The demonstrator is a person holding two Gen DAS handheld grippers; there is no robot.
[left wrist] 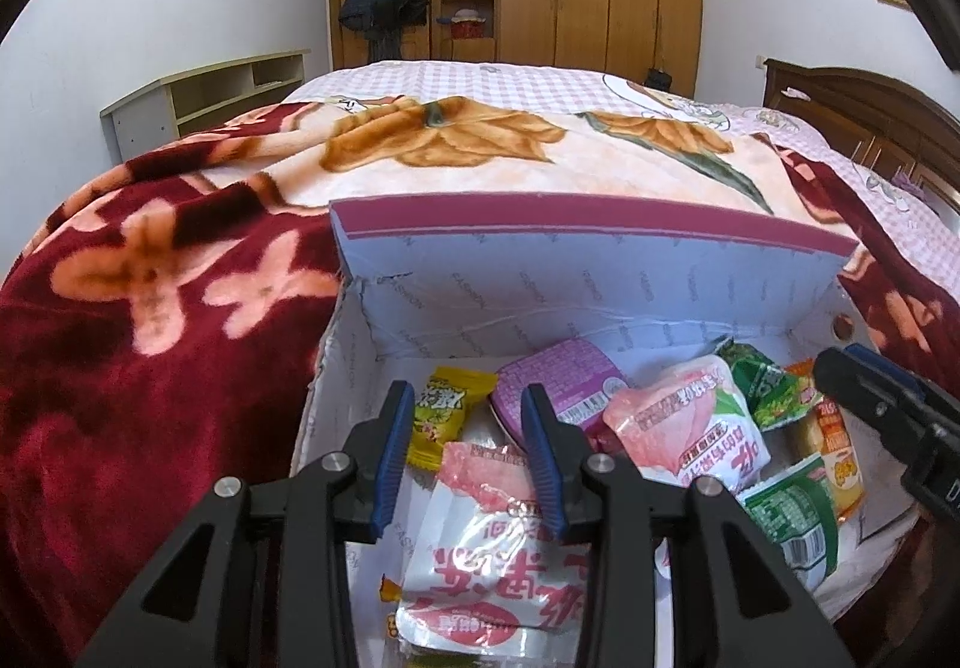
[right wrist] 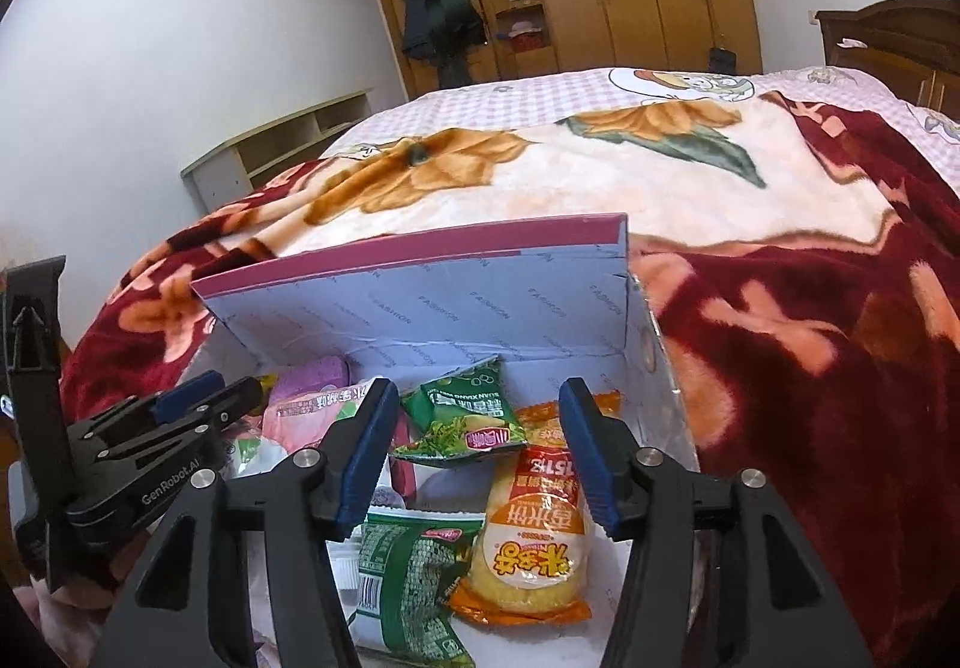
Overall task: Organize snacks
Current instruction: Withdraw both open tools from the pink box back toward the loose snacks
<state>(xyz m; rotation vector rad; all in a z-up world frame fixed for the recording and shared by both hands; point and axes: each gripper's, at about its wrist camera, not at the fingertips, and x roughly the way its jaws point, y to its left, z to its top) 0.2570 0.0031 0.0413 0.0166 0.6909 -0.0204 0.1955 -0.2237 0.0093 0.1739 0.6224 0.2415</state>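
Claws [left wrist: 468, 416] [right wrist: 480, 416] hover open-jawed above box [left wrist: 372, 344] snacks.

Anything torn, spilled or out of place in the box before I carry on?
The box looks torn at its far-left corner by the lid hinge, with a ragged left wall edge. Snacks lie jumbled; none look spilled. Both grippers, left and right, are open over them.
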